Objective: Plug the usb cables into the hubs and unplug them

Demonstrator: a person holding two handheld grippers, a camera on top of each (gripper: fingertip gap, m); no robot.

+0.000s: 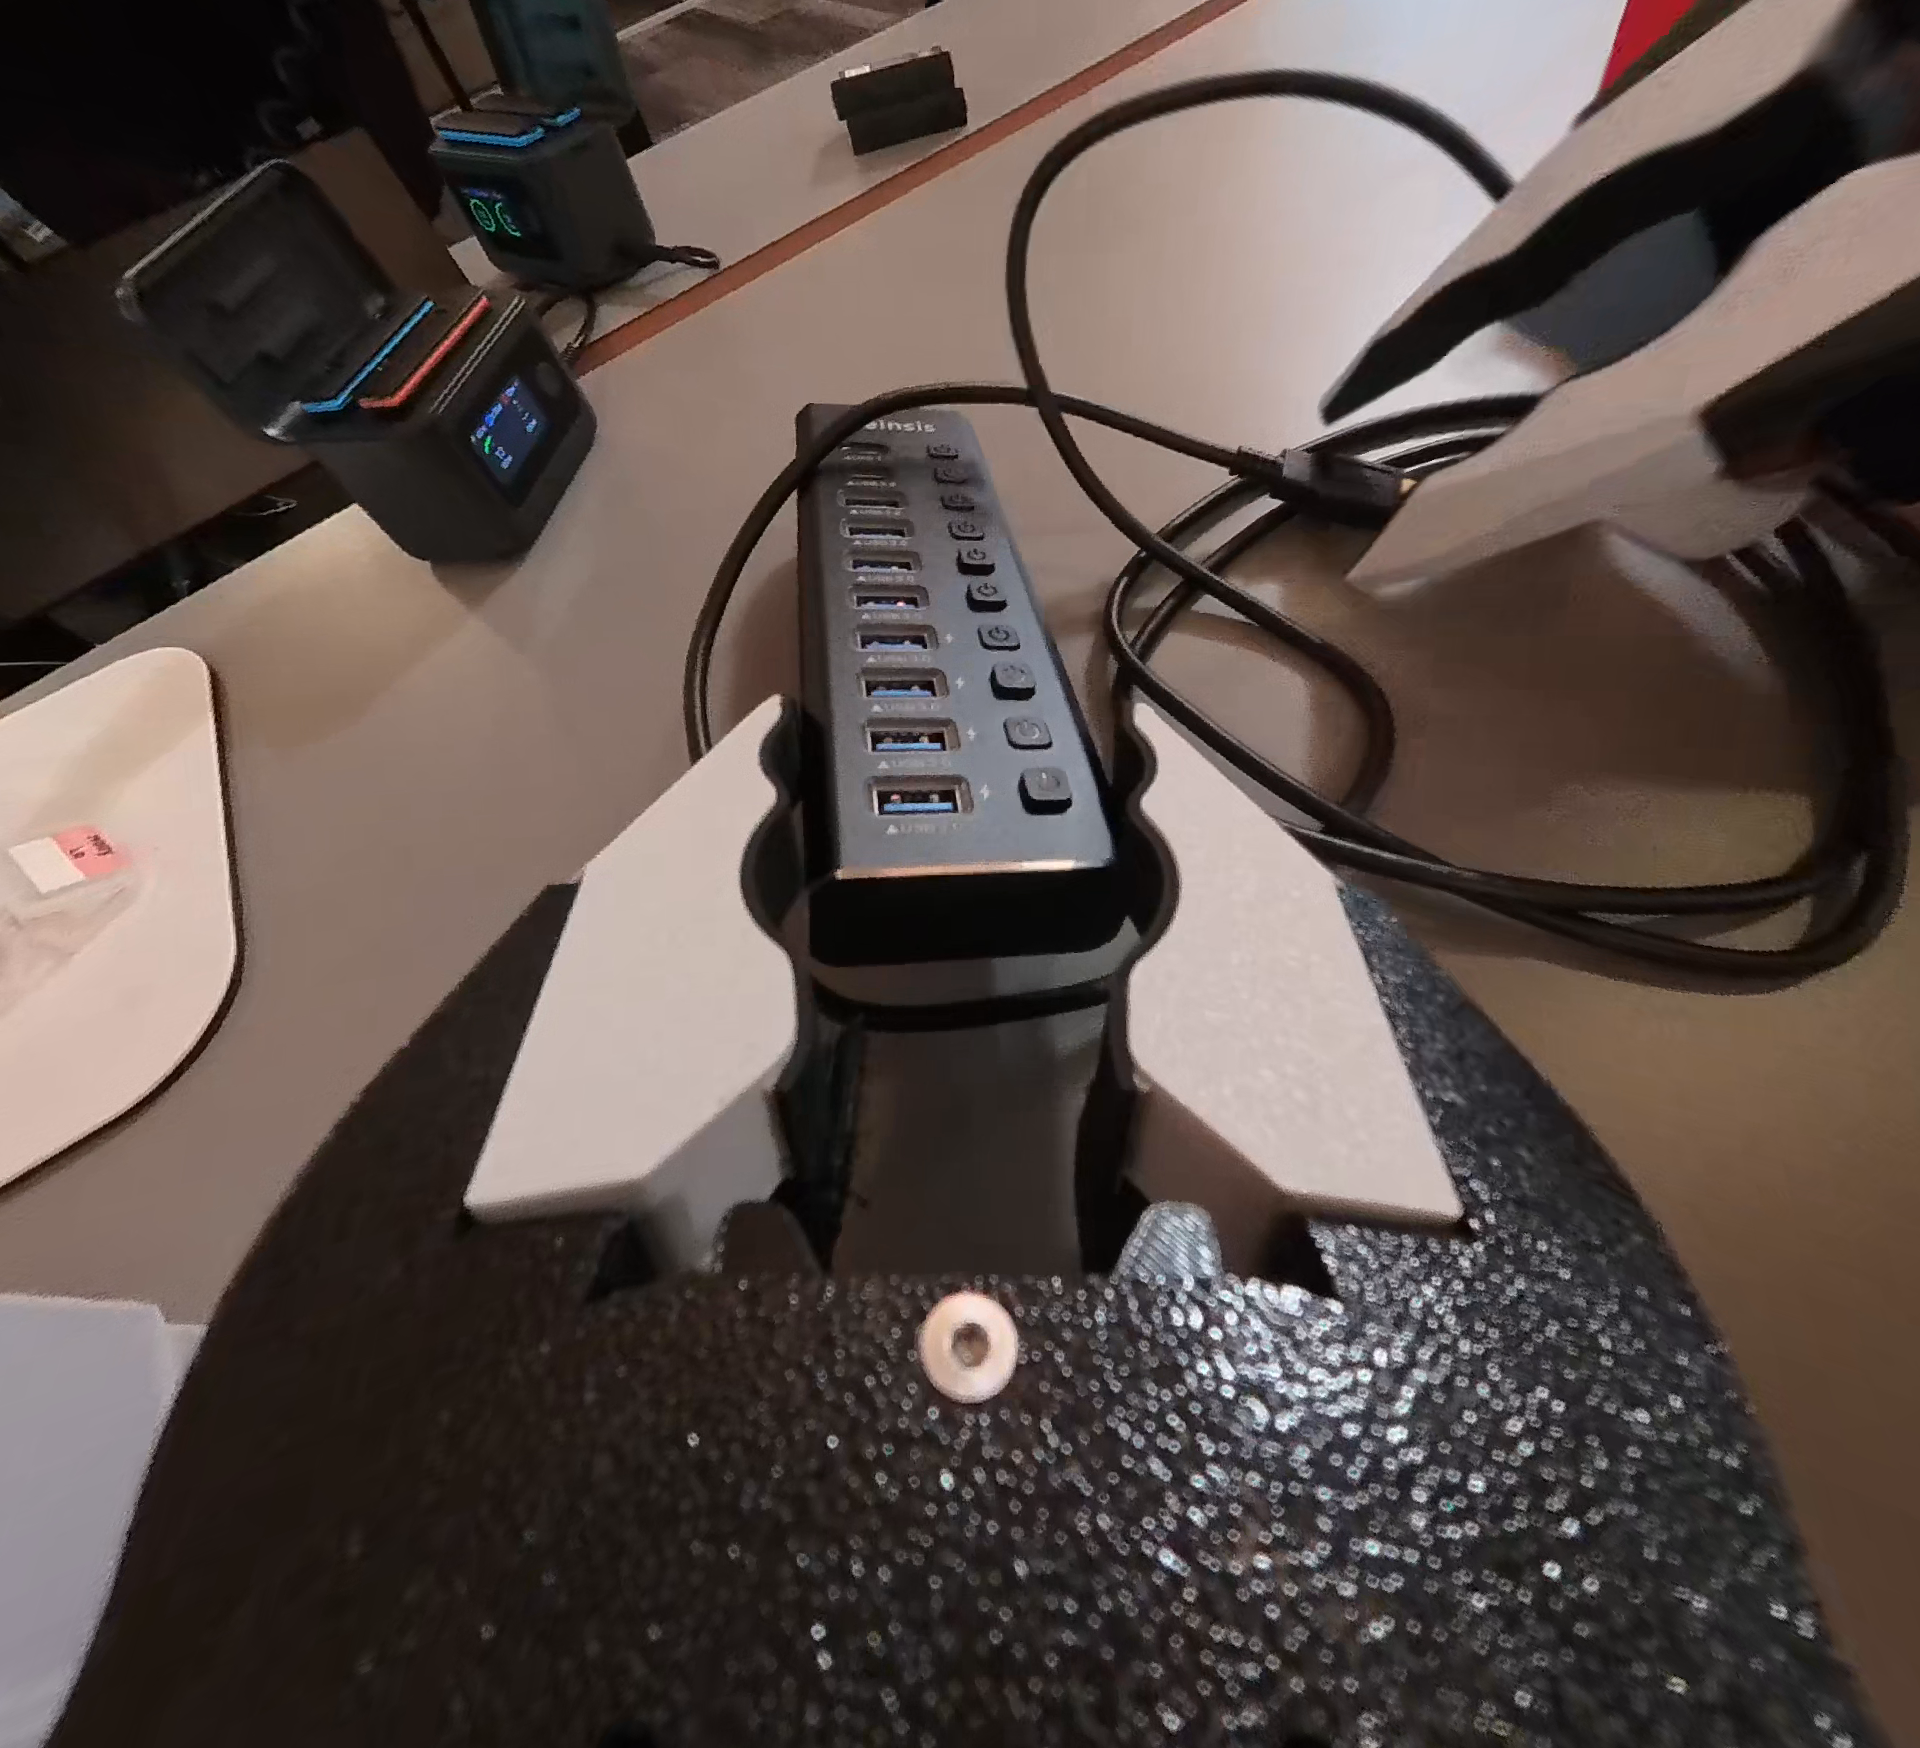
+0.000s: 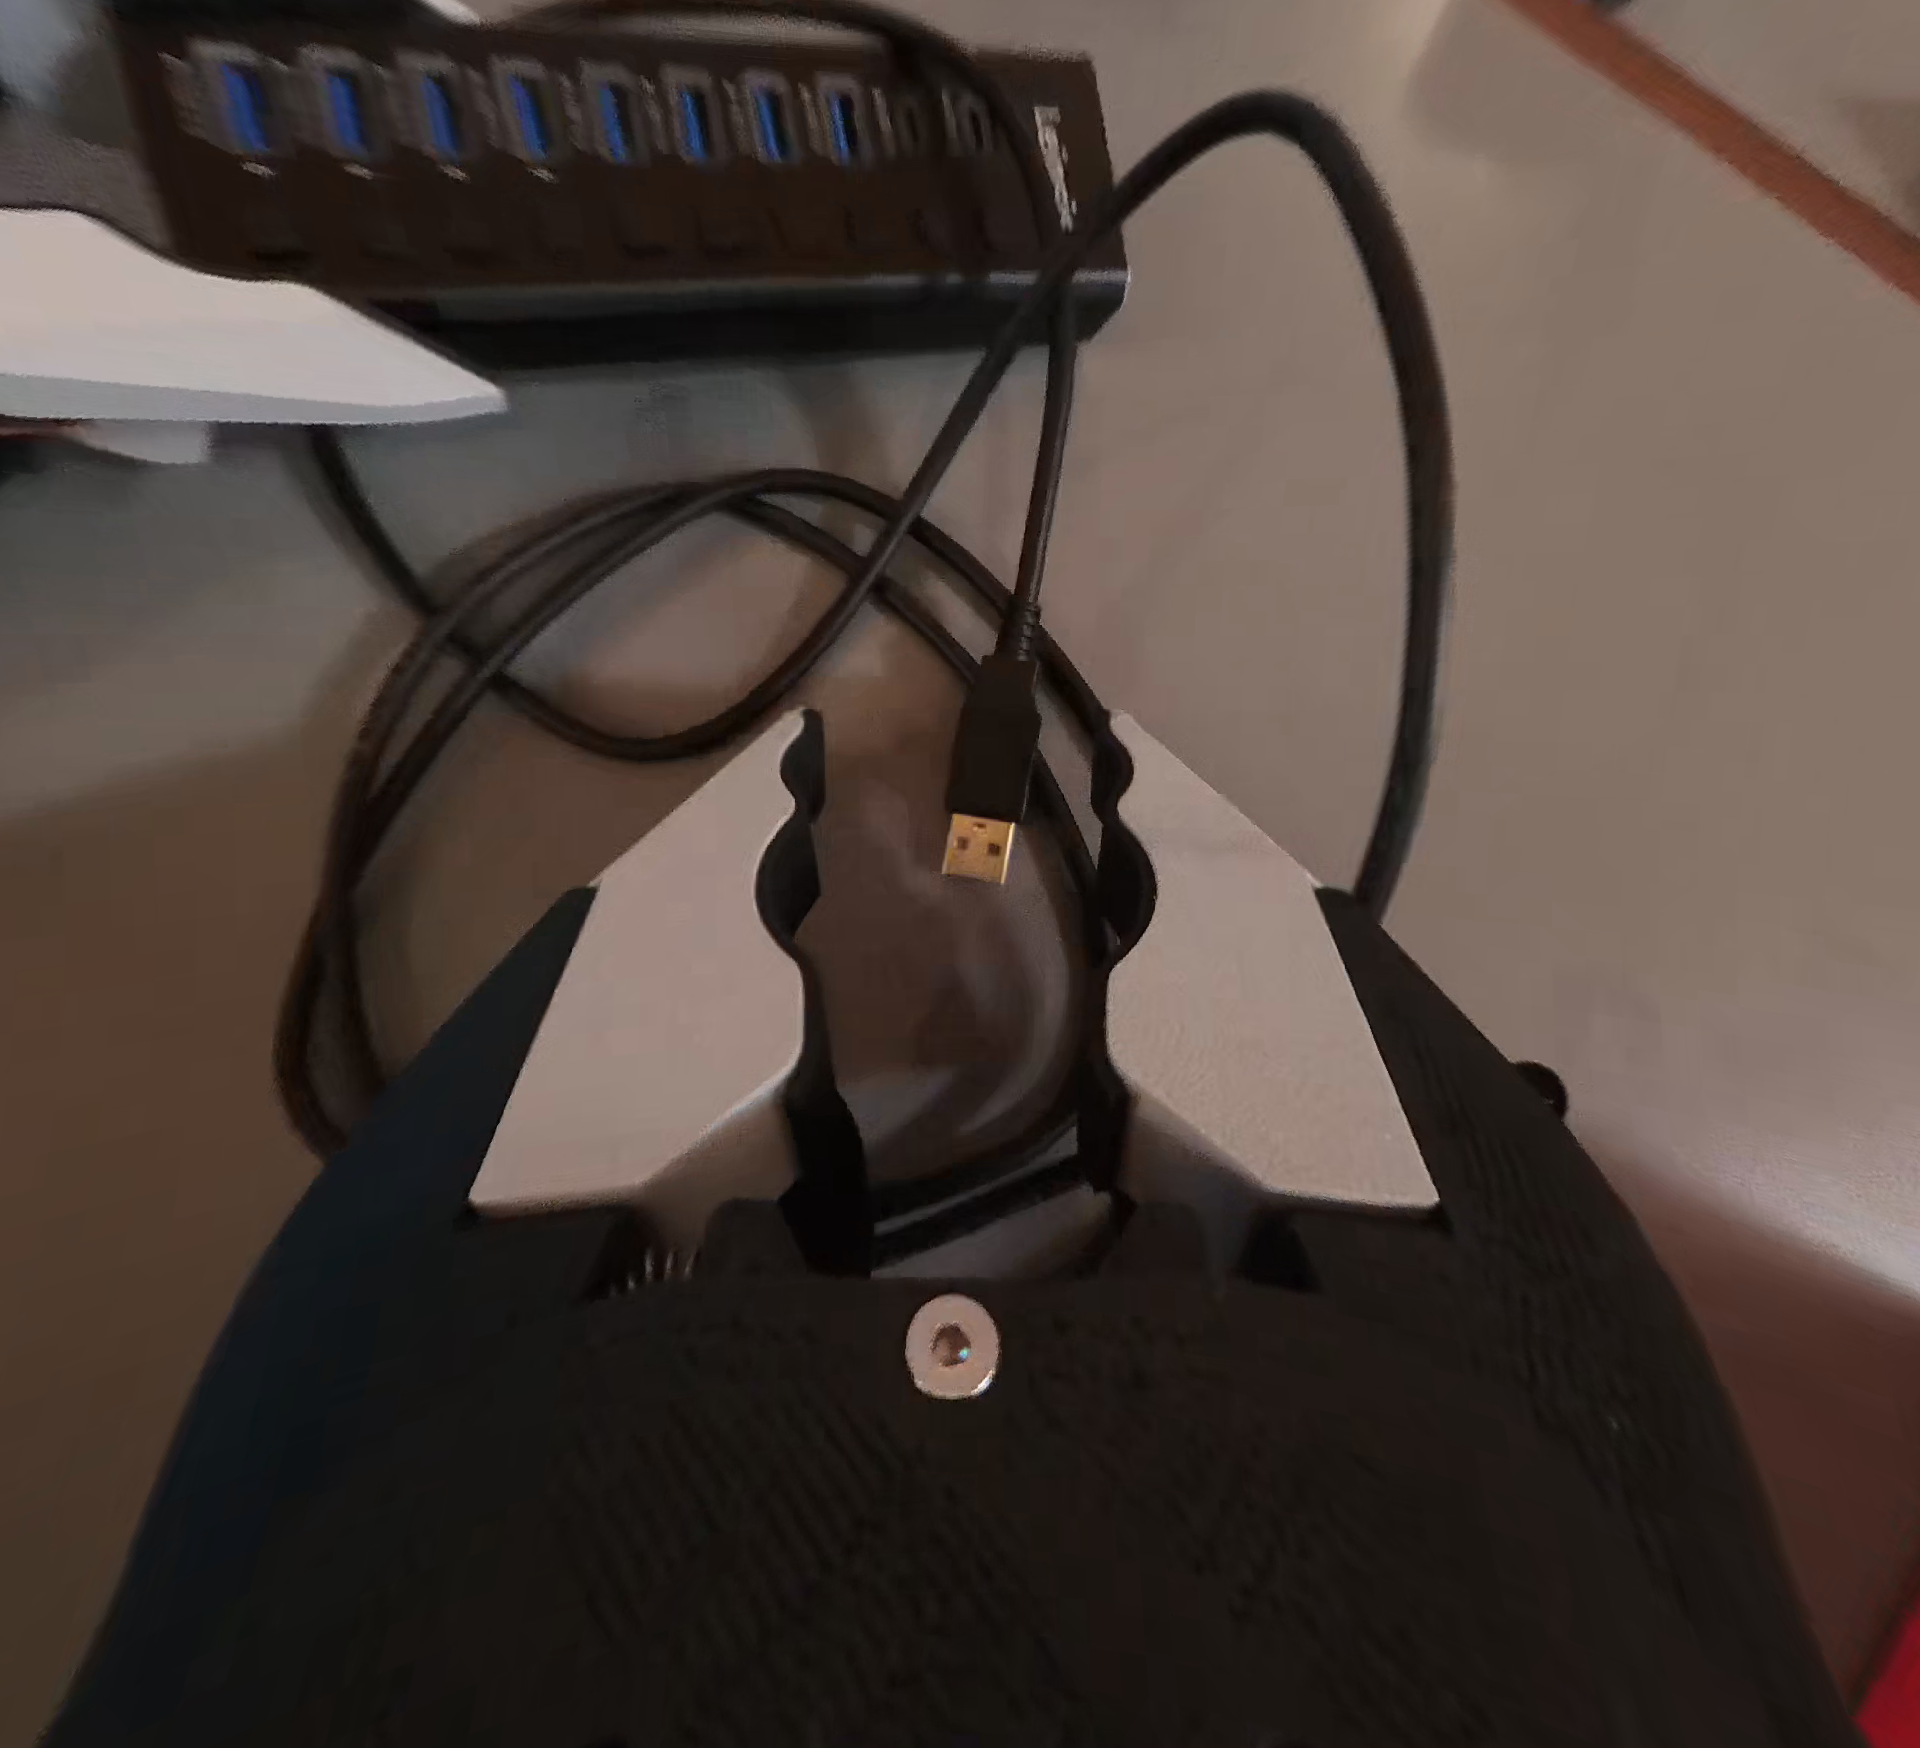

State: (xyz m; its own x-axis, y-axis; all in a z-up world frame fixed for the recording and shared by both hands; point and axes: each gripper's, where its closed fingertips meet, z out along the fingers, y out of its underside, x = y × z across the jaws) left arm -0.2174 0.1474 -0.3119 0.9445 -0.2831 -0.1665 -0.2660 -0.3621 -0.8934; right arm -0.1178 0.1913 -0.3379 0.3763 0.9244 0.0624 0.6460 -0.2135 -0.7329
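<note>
Item one: a long, slim black multi-port USB hub (image 1: 940, 649), which we find lying on the pale grey tabletop (image 1: 416, 742) with its long axis running straight away from the left gripper (image 1: 961, 794); a single row of blue-tongued sockets faces up, with a row of small round black push-buttons beside it. We see white printing at its far end and small captions under each socket, which we do not transcribe. The left gripper's white fingers (image 1: 665, 929) are pressed against the two long sides of the hub's near end, pinching it. Item two: a thin black USB cable (image 2: 1392, 451), looped loosely on the table to the right of the hub, one strand curving round the hub's far end. Its black moulded plug with a gold-coloured metal tip (image 2: 987, 799) lies flat just ahead of the right gripper (image 2: 961, 815), tip pointing back toward the camera, cable end pointing toward the hub. The right gripper's white fingers (image 2: 1205, 950) are spread, with the plug between the tips, nearer the right one; we cannot tell whether either touches it. In the left wrist view, that gripper hovers low over the cable coil. Sundry: two dark grey charging cases with lit screens (image 1: 416, 410) at the table's far left, and a white rounded tray (image 1: 125, 888) at near left.
</note>
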